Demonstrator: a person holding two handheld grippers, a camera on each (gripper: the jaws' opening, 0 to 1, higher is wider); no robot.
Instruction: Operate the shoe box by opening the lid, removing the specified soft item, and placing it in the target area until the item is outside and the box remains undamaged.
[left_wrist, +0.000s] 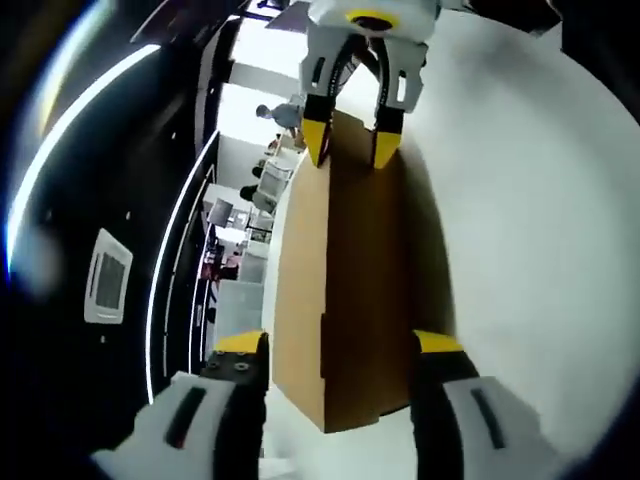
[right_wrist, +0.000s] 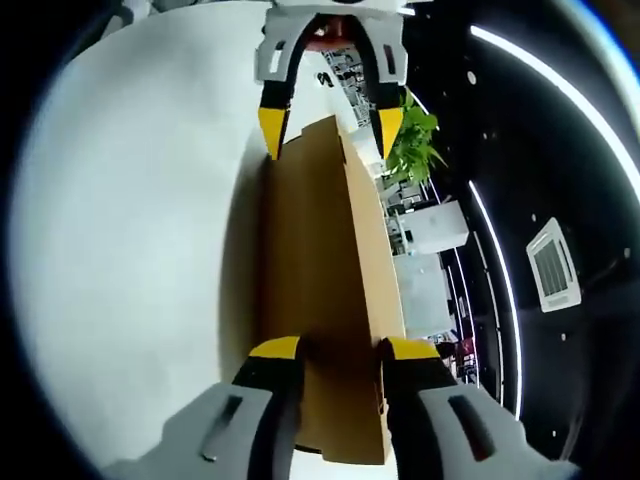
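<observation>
I've got the brown cardboard shoe box (left_wrist: 345, 290) stretched between my two claws, lying on the white bench (left_wrist: 530, 220). In the left gripper view, my left claw (left_wrist: 340, 350) sits at the near end of the box, its yellow-tipped jaws standing wide, one on each side of the cardboard; I cannot tell whether they touch it. At the far end of that same view the right claw (left_wrist: 353, 145) comes down from the top, its two yellow tips straddling the box's far corner.

Switching to the right gripper view: my right claw (right_wrist: 338, 350) has its jaws set narrower, close against the near end of the shoe box (right_wrist: 320, 300), and whether they actually pinch the cardboard I cannot tell. The left claw (right_wrist: 330, 125) shows at the top here, tips spread to either side of the far end. The box lid looks closed, edges flush, with a dark shadow along its side on the bench (right_wrist: 130, 250).

Beyond the bench edge there is a green plant (right_wrist: 410, 145), white furniture, and a dark ceiling with bright light strips (right_wrist: 505, 270).
</observation>
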